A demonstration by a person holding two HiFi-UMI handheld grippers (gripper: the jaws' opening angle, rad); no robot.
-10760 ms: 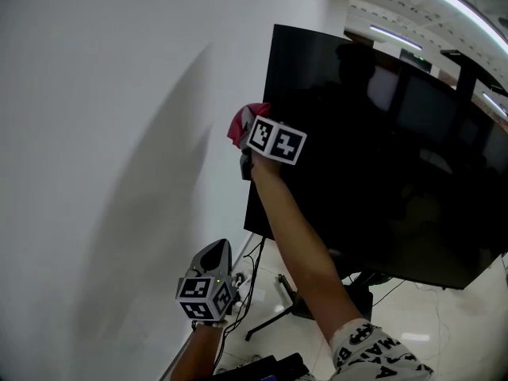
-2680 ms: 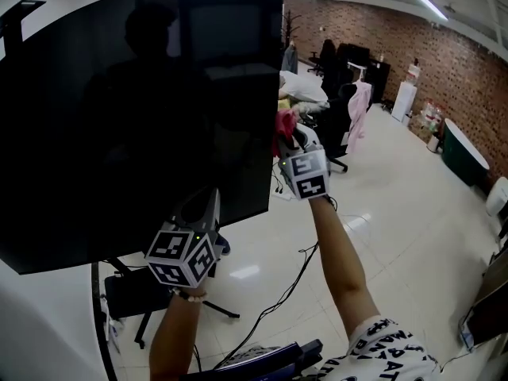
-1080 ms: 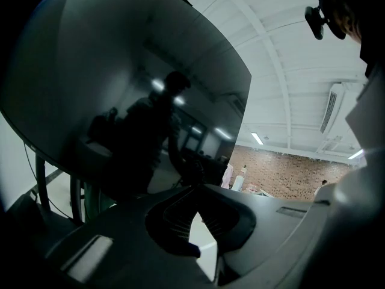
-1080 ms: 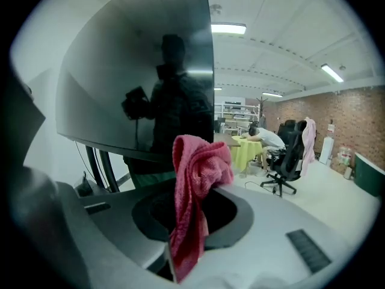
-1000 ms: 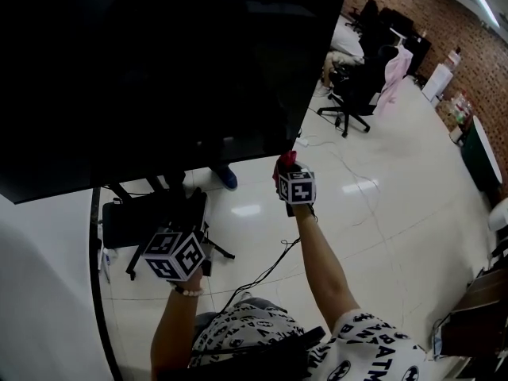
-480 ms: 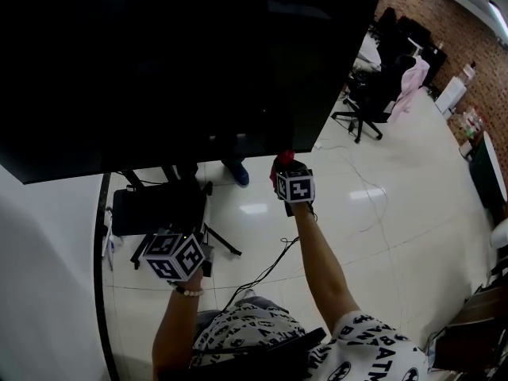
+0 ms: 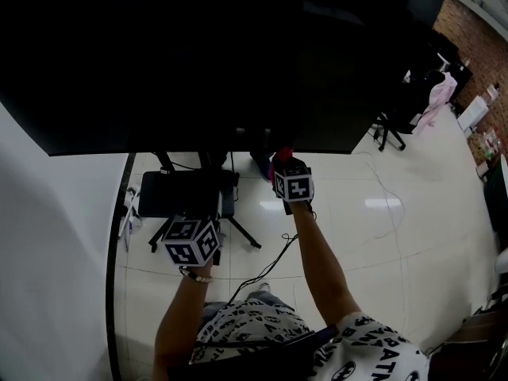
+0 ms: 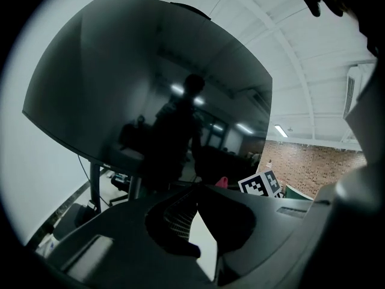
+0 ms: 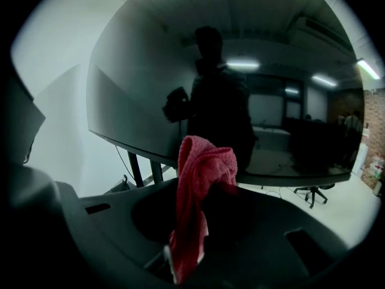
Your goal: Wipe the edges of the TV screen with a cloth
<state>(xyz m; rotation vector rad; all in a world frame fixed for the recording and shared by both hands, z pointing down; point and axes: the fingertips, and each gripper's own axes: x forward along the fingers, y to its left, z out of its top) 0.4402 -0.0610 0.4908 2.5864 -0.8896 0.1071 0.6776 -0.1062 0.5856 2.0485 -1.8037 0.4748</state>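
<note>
The black TV screen (image 7: 238, 54) fills the top of the head view, with its bottom edge just above my right gripper (image 7: 284, 163). That gripper is shut on a red cloth (image 7: 283, 154), which meets the screen's bottom edge near the middle. In the right gripper view the red cloth (image 9: 201, 179) hangs bunched between the jaws of the right gripper (image 9: 201, 191), below the TV screen (image 9: 180, 89). My left gripper (image 7: 193, 236) hangs lower at the left, away from the screen. In its own view the left gripper (image 8: 195, 191) is shut and holds nothing, with the TV screen (image 8: 150, 83) ahead.
The TV stand's base and legs (image 7: 182, 193) sit on the glossy floor under the screen, with a cable (image 7: 262, 268) trailing toward me. A white wall (image 7: 55, 252) runs along the left. Office chairs (image 7: 393, 125) and a brick wall (image 7: 476, 30) lie to the right.
My right gripper with the cloth has gone from the screen's side edges down to its bottom right corner, then leftward along the bottom edge. The left gripper has stayed low and shut.
</note>
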